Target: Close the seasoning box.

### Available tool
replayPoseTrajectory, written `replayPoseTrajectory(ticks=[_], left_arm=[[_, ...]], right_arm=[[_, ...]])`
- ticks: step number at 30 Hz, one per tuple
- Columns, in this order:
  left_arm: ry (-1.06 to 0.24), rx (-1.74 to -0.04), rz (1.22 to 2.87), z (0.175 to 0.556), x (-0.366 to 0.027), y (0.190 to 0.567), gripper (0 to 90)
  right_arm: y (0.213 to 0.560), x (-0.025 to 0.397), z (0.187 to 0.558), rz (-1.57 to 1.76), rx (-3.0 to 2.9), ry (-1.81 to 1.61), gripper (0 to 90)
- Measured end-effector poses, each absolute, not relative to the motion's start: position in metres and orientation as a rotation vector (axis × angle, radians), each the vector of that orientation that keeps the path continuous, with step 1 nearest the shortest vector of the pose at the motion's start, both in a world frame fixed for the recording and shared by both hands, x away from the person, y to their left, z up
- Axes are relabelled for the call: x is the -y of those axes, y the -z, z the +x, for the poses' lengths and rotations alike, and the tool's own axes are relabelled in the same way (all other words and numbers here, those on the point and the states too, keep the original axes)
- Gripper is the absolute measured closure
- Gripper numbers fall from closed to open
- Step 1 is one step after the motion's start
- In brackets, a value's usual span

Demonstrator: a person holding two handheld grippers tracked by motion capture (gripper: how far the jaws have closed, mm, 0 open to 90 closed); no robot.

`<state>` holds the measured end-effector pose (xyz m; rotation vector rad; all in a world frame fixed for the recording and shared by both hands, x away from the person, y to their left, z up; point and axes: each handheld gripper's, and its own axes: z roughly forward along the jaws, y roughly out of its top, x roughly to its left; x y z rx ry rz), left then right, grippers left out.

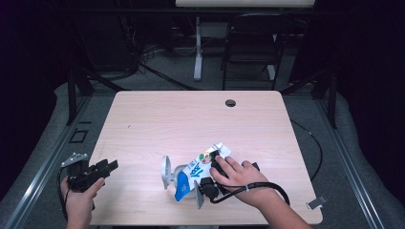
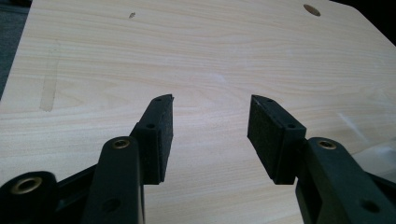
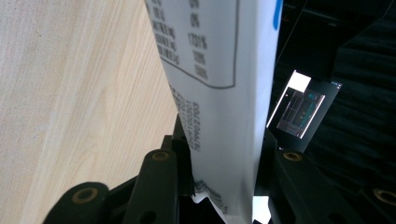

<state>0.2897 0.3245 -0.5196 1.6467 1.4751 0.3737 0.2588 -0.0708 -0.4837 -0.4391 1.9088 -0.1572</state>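
The pale wood tabletop (image 1: pixel 157 119) carries 1 white-and-blue snack bag (image 1: pixel 193 174) near its front edge, lying beside the right hand. The right gripper (image 1: pixel 216 156) has its fingers (image 3: pixel 161 168) clamped on the bag's edge, so the grasp seems made; lifting likely comes next. The left gripper (image 1: pixel 111 165) hovers at the left edge, its fingers (image 2: pixel 159 135) wide apart and holding nothing.
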Motion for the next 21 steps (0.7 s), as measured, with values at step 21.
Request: replayPoseTrajectory(ticks=[21], left_arm=[[-0.374, -1.477, 1.644, 0.2898, -0.3247, 0.5201, 51.2]], right_arm=[[0.4821, 0.0688, 0.257, -0.432, -1.906, 0.14, 74.6]])
